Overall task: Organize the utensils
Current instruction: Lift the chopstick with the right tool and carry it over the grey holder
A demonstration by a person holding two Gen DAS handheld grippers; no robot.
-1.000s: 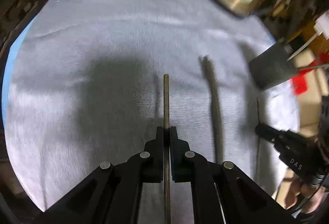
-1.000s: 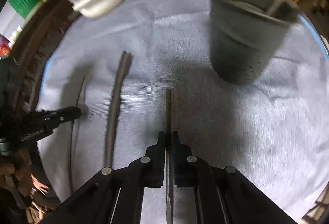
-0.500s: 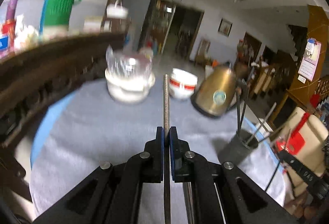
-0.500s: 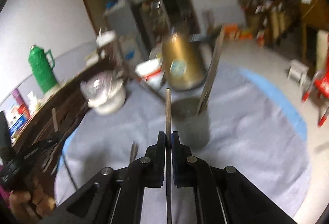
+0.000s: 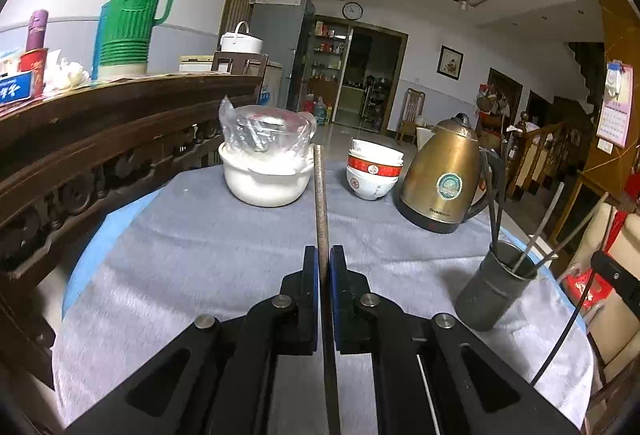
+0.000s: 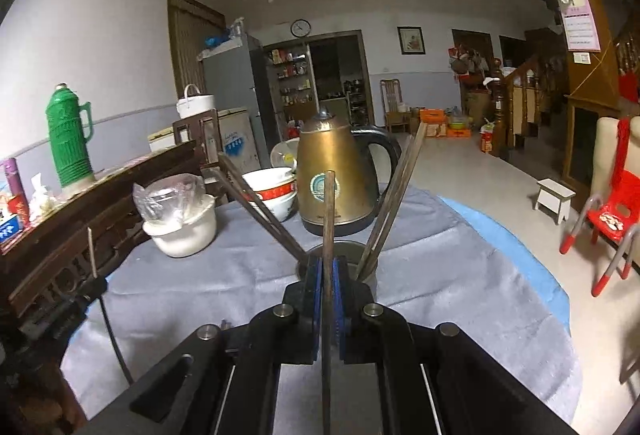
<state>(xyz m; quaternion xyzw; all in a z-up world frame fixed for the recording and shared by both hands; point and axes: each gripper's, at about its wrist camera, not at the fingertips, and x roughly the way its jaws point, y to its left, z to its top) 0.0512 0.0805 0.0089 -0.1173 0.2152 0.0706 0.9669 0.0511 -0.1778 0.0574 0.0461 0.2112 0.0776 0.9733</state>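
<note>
Your left gripper (image 5: 324,259) is clamped on a single chopstick (image 5: 320,195); the stick runs straight out between the blue pads and its tip sits, in that view, in front of the white pot (image 5: 266,179) with the plastic bag over it. Your right gripper (image 6: 330,271) is clenched on a second chopstick (image 6: 329,211), which stands up in front of the brass kettle (image 6: 334,187) in the right wrist view. The grey utensil cup (image 5: 494,289) stands on the grey tablecloth (image 5: 192,243), near the table's right edge as the left camera sees it, with several chopsticks leaning out of it. From the right camera the cup (image 6: 366,271) is directly behind the jaws, mostly hidden by them, with sticks fanning out to both sides. The right-hand chopstick's tip is above the cup rim in that view; you can't tell how far apart they are in depth. The stacked red-and-white bowls (image 5: 374,171) sit between the pot and the kettle at the far side of the table. Your left gripper also shows at the left edge of the right view, its chopstick pointing up. Both held sticks are off the cloth.
</note>
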